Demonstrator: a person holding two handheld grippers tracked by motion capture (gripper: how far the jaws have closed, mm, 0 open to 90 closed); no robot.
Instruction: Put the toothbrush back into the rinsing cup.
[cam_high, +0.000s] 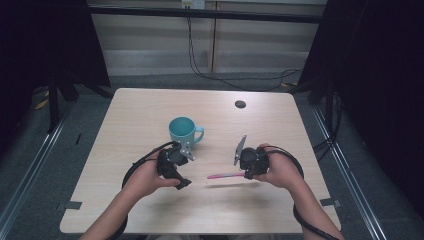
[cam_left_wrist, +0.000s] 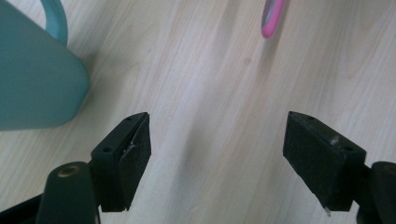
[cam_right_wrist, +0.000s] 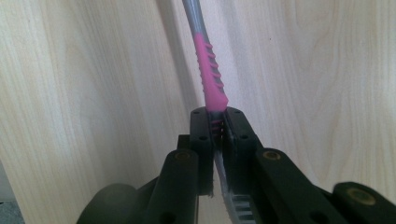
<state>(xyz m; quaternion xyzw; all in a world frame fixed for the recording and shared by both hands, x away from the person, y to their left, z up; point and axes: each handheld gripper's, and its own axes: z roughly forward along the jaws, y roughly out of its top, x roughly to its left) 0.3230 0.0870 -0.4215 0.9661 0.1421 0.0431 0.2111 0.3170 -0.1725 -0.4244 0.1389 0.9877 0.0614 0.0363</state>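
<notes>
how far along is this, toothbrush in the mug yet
Not yet. Done: the right gripper is clamped on the pink and grey toothbrush, held low over the table. In hand: carrying it. The left gripper is open beside the teal mug. Left, judging by the layout: probably putting the brush into the mug, which looks empty.

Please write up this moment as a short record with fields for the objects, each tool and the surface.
held object: pink and grey toothbrush, pointing toward the left tool in the high view
right tool: shut on the toothbrush handle
left tool: open, holding nothing, jaws wide apart above the table
mug: teal, upright, handle to the right in the high view, just beyond the left tool
mug and left tool: apart, not touching
surface: light wooden table
</notes>
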